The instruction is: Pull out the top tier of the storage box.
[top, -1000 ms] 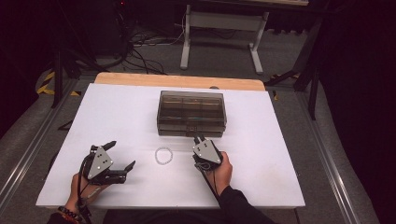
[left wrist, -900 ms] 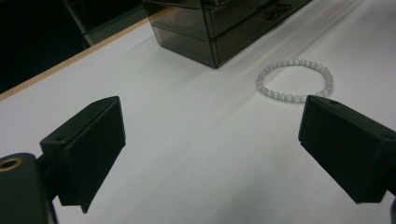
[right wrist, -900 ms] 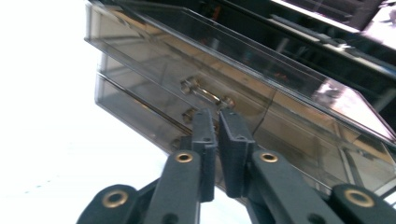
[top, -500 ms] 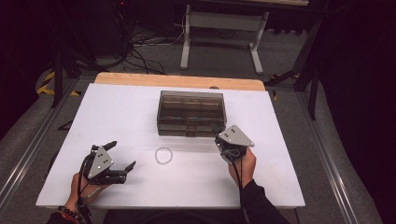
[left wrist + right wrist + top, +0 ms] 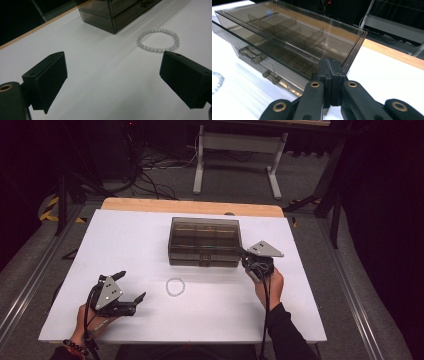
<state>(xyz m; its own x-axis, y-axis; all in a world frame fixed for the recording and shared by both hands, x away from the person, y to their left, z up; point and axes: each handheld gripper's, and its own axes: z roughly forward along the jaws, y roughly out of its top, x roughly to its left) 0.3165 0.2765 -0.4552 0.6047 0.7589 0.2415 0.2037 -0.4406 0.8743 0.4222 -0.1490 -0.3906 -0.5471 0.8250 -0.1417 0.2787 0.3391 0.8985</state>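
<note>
A smoked clear box with inner dividers and small front handles stands at the middle back of the white table. In front of it lies a pale bead bracelet, flat on the table. My right gripper is shut with nothing between its jaws, its tip close to the box's right front corner. In the right gripper view the closed jaws point at that corner of the box, with the bracelet at far left. My left gripper rests open at the front left. The left gripper view has the bracelet ahead of the open jaws.
A wooden strip runs along the table's far edge. Behind it are floor cables and a white metal stand. Metal rails run along both sides of the table.
My right gripper has moved rightwards and up, from the box's front near the bracelet to the box's right front corner. The left gripper and bracelet have stayed put.
</note>
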